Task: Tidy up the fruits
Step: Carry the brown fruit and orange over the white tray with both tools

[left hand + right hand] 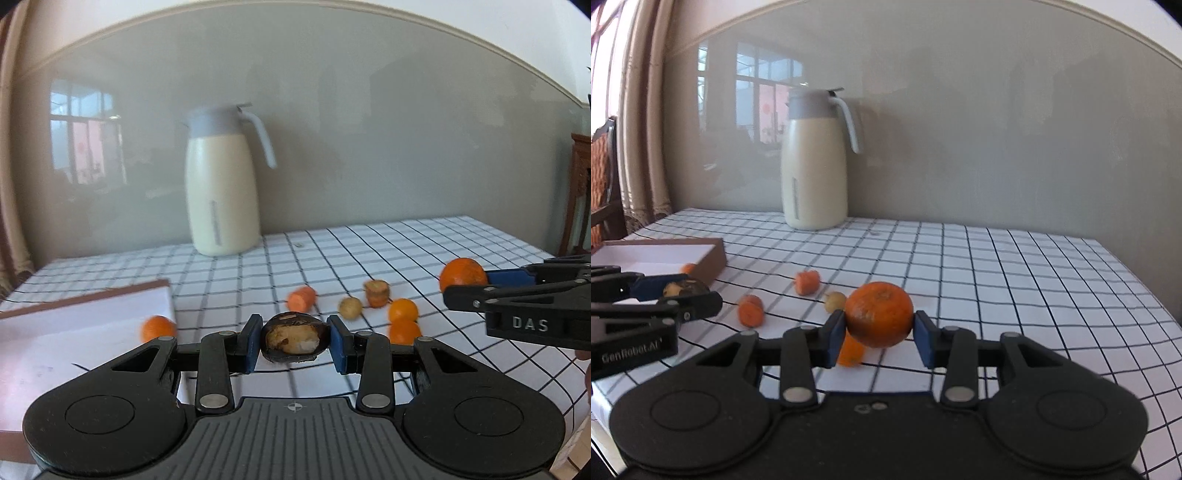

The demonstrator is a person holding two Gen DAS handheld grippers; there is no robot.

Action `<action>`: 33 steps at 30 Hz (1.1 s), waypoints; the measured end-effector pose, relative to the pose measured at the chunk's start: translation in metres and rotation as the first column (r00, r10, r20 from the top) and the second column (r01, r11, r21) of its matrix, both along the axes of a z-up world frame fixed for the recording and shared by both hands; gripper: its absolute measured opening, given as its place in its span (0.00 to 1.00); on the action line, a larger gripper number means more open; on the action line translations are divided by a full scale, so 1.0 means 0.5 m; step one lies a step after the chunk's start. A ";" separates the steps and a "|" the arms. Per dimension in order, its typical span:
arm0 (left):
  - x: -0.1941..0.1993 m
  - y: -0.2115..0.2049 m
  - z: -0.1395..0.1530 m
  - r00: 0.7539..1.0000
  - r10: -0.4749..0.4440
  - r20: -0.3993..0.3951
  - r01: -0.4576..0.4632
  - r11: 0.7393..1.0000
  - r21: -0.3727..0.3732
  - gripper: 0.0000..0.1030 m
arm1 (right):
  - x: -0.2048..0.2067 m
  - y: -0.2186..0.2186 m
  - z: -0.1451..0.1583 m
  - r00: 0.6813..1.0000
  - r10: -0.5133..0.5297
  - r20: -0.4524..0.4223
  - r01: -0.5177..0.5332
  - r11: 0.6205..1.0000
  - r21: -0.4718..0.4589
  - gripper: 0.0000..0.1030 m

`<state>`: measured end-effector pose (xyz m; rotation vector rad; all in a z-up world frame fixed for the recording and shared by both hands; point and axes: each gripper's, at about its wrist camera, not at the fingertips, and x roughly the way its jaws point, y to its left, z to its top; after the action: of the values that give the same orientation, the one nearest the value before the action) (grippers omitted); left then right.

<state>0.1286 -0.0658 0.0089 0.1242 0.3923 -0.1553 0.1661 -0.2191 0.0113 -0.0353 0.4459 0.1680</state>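
Both wrists low; table (pixel 424 240) shared

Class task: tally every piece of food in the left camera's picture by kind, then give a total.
Oranges: 4
Carrot chunks: 2
Small yellowish ball: 1
Dark split fruit: 1
Total: 8

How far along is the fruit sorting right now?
Done: one small orange looks to be in the brown tray. In hand: the left tongs grip a dark-skinned fruit, and the right tongs grip a big orange. Left: carrot pieces, a small tan fruit and two oranges on the checked cloth.
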 end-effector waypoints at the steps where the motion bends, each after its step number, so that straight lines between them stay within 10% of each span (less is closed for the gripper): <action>1: -0.005 0.009 0.005 1.000 0.007 0.008 -0.007 1.000 0.003 0.37 | -0.004 0.006 0.005 1.000 0.009 0.008 -0.009 1.000 0.002 0.31; 33: -0.113 0.320 0.068 0.938 0.327 0.112 -0.327 0.945 -0.021 0.37 | -0.032 0.277 0.068 0.933 0.328 0.145 -0.332 0.943 0.000 0.31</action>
<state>0.0723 0.0943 0.0431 0.0633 0.2932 0.1802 0.1502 -0.0808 0.0453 -0.0978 0.2910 0.5001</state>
